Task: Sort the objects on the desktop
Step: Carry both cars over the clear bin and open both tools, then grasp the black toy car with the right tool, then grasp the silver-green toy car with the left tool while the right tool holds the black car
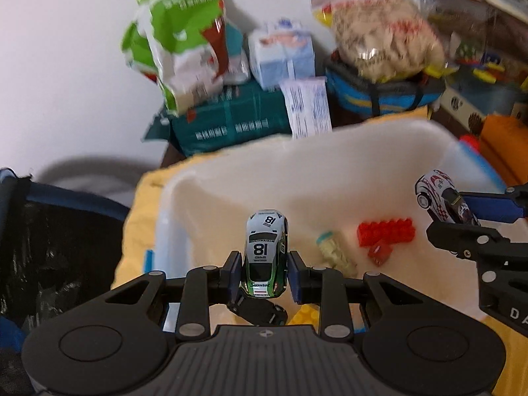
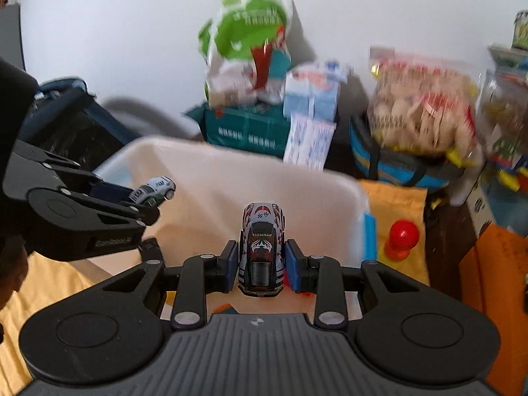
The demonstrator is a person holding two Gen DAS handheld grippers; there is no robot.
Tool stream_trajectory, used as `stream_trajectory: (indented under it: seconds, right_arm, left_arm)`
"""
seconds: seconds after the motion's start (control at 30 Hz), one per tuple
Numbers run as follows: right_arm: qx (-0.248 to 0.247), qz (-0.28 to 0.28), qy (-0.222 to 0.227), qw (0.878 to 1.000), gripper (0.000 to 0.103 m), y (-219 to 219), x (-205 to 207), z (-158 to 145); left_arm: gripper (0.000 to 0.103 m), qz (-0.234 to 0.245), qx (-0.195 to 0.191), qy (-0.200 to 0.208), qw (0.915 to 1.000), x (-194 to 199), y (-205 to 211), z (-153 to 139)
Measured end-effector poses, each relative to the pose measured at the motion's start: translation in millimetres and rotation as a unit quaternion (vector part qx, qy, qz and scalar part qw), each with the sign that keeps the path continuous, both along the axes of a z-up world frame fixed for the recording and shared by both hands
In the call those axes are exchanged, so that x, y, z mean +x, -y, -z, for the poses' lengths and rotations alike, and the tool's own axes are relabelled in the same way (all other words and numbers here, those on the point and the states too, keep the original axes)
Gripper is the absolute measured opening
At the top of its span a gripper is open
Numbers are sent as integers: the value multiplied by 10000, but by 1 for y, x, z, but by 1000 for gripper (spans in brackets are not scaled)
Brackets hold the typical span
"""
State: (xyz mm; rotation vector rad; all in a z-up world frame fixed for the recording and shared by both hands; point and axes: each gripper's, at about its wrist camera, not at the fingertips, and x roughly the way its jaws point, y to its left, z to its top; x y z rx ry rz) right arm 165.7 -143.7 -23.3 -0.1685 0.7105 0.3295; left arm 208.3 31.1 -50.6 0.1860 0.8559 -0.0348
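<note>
**Inspector:** Your left tongs [image 1: 264,272] point steeply down over the white bin [image 1: 330,151]. They are clenched on the green-and-white toy car [image 1: 265,254], number 18 on its roof, one blue pad on each flank, nose toward the camera. The car hangs above the bin's left half, clear of the floor of the bin.

**Operator:** And the right side?

**Inspector:** Your right tongs [image 2: 260,265] are tilted down likewise and grasp the grey toy car with red flames [image 2: 262,250], pads pressed to both its sides. From the left wrist view that same car [image 1: 442,199] sits at the bin's right side, well apart from the green one. The two tools stand side by side, not touching.

**Operator:** What lies below?

**Inspector:** In the bin: a red brick block [image 1: 386,232], a smaller red piece [image 1: 379,252] just beside it, a pale ridged item [image 1: 335,250] and a yellow brick [image 1: 305,313] partly hidden behind your left tongs.

**Operator:** Room to move?

**Inspector:** The bin's far rim stands ahead of both cars; beyond it are a teal box [image 1: 231,115] and blurred bags. The middle of the bin is open. The bin rests on a yellow cloth [image 2: 392,208]; a red peg toy [image 2: 402,237] stands on it outside the right wall. A dark mesh basket [image 1: 56,237] sits to the left.
</note>
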Motion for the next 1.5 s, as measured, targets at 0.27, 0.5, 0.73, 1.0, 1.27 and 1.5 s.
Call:
stream_trajectory:
  seconds: [0.27,0.5,0.73,1.0,1.27,1.5]
  right_arm:
    - [145,114,2,9998,39,5,-6,0]
    - [89,-106,477,9988,46,20,-64,-25]
    - [-670,-458,-188,9965,44,17,-122,26]
    - [-1595,-1332,-227,9779,38,-16,-155,72]
    - [-2457,-1745,39,9535,28,-34,-130,101]
    - [-952,-1054,-698,9874,24,8,-114,90]
  left_arm:
    - [47,-61,-120,-16,9999,-4,-4,-5]
    - [56,347,-347,575,9971,-70,-8,-45]
    - [61,987,-60,-1,9951,-133,6,-1]
    - [61,1172,-72,-904,9890,-168,19,53]
    - [61,926,-281,-1022,9901,-166,15,57]
    - [61,757,-330,-1113,9904,-159,17,63]
